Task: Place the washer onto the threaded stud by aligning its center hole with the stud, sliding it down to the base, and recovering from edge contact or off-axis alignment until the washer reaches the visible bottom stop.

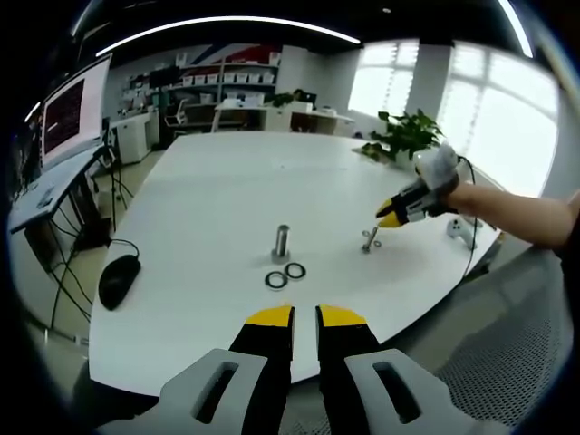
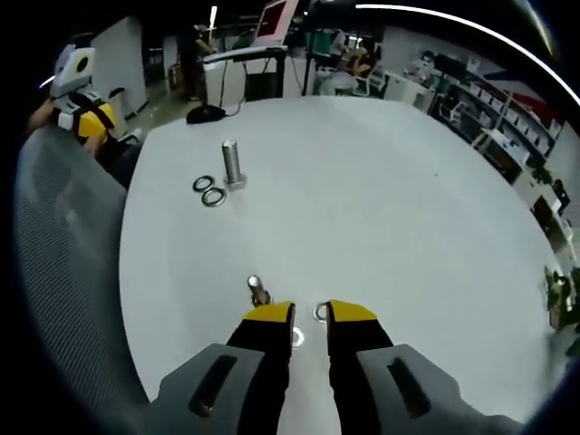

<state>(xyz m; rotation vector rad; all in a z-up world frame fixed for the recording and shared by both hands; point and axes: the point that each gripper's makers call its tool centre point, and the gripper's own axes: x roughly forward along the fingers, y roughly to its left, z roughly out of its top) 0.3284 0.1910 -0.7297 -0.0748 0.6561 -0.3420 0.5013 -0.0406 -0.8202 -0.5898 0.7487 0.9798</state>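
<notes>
Mouse (image 1: 119,280): parked left on my worktop (image 1: 217,181), clear of work.
Stud (image 1: 281,243): upright mid-worktop, two washers (image 1: 285,275) flat beside it, unthreaded.
Left tongs (image 1: 304,317): narrowly parted, empty, waiting.
Right tongs (image 2: 307,314): parted over small bolt (image 2: 258,290) and loose washers, gripping nothing.

A black mouse (image 1: 119,278) is seen at the white tabletop (image 1: 208,195) edge; a potted plant (image 1: 407,136) is seen by the far edge.

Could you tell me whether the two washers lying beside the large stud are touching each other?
Touching, it seems: in the right gripper view the two washers lie rim against rim beside the large stud, with no table showing between them.
</notes>
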